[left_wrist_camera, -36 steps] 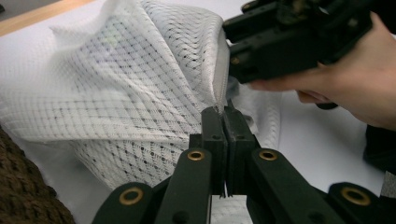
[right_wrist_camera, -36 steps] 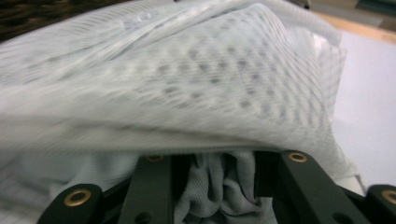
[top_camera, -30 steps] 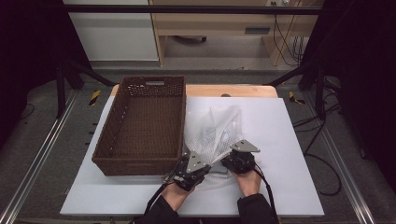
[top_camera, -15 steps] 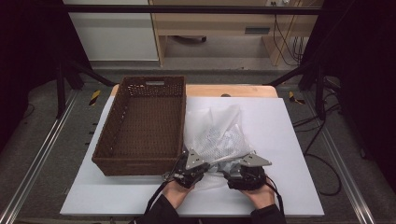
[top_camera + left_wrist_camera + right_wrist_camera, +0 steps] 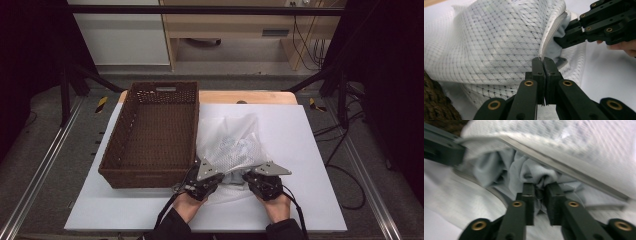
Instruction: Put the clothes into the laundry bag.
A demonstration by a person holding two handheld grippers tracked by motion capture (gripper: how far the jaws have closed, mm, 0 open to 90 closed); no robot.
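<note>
So the white mesh bag (image 5: 235, 147) is lying on the white worktop (image 5: 310, 150) just beside the brown wicker basket (image 5: 150, 135), on the side away from the basket's near-left corner, and both grippers are at the bag's end nearest the person. The left gripper (image 5: 543, 62) is squeezed completely closed on the hemmed edge of the bag's opening (image 5: 551, 32), and that looks like the whole point of it: pinching the rim and lifting it keeps the mouth propped open like a little tent, so the other side has room to work. The right gripper (image 5: 540, 188) is poked into that mouth and has its jaws closed down most of the way on a bunched fold of the pale grey-blue cloth (image 5: 524, 170) inside, with fabric wedged between them, so I'd say it's got a hold on it. My guess is the cloth is either coming out of the bag or being stuffed deeper, can't tell which from a still. The basket sits empty right next to the bag, probably parked there so whatever comes out only has a short hop to go in. Bag stays flat on the worktop because only the rim is lifted
</note>
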